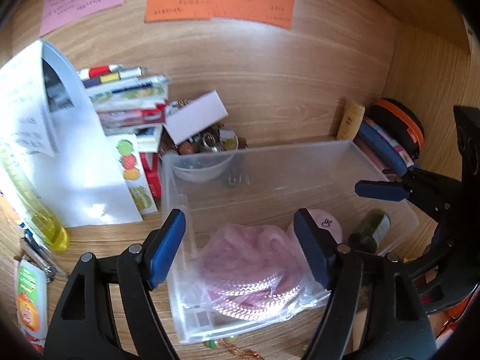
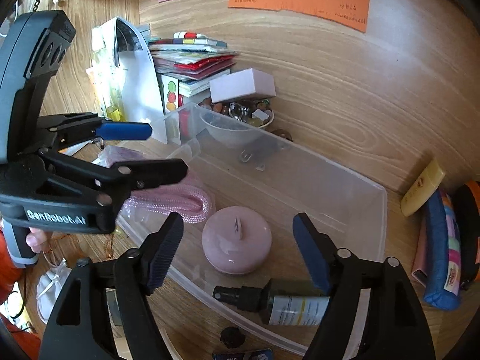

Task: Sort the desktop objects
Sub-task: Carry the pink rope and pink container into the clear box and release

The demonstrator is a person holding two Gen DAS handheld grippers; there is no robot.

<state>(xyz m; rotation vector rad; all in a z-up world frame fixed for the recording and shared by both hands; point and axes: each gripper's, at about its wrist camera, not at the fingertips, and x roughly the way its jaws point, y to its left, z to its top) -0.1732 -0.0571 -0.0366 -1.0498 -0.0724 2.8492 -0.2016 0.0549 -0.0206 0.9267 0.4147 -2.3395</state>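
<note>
A clear plastic bin (image 1: 300, 162) (image 2: 354, 186) stands on the wooden desk. In it lie a bagged pink rope (image 1: 249, 273) (image 2: 177, 201), a pink round container (image 2: 237, 243) (image 1: 333, 225) and a dark green spray bottle (image 2: 285, 303) (image 1: 370, 231). My left gripper (image 1: 240, 249) is open and empty over the rope end of the bin; it also shows in the right wrist view (image 2: 156, 150). My right gripper (image 2: 237, 252) is open and empty above the pink container; it also shows in the left wrist view (image 1: 384, 186).
Behind the bin stand a bowl of beads (image 2: 240, 111), a white box (image 2: 243, 85), stacked books (image 1: 126, 102) and a white folder (image 1: 75, 156). A yellow tube (image 2: 423, 189) and blue pencil case (image 2: 444, 252) lie right. A yellow bottle (image 1: 45, 225) lies left.
</note>
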